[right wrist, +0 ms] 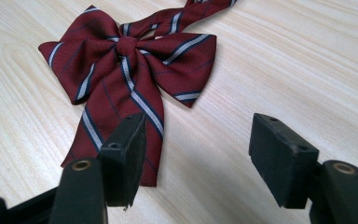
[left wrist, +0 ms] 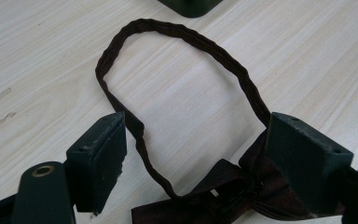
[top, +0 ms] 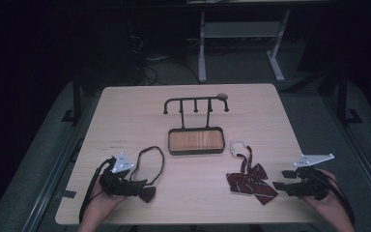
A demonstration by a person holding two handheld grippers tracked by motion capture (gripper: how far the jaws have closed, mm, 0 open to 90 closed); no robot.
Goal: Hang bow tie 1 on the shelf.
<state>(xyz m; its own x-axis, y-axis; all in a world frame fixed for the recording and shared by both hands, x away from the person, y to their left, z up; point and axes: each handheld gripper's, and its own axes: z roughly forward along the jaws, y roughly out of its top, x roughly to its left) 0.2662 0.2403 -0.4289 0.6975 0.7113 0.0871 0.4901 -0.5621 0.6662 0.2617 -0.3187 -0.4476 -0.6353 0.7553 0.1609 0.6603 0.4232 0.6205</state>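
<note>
A dark brown bow tie [top: 147, 193] with a looped neck strap [top: 150, 159] lies at the front left of the table. My left gripper [top: 134, 187] hovers right over it, jaws open; in the left gripper view the bow [left wrist: 228, 193] and strap [left wrist: 186, 39] lie between and beyond the jaws, which press on nothing. A red striped bow tie [top: 251, 182] with a white collar band [top: 238, 146] lies at the front right. My right gripper [top: 279, 180] stands open just right of it; in the right gripper view the red bow [right wrist: 130, 60] lies ahead of the left jaw.
A black hanger stand [top: 196, 104] with several pegs rises from a wooden tray base [top: 196, 140] in the middle of the table [top: 125, 111]. Beyond the far edge stand desk legs [top: 202, 48] and cables on the floor.
</note>
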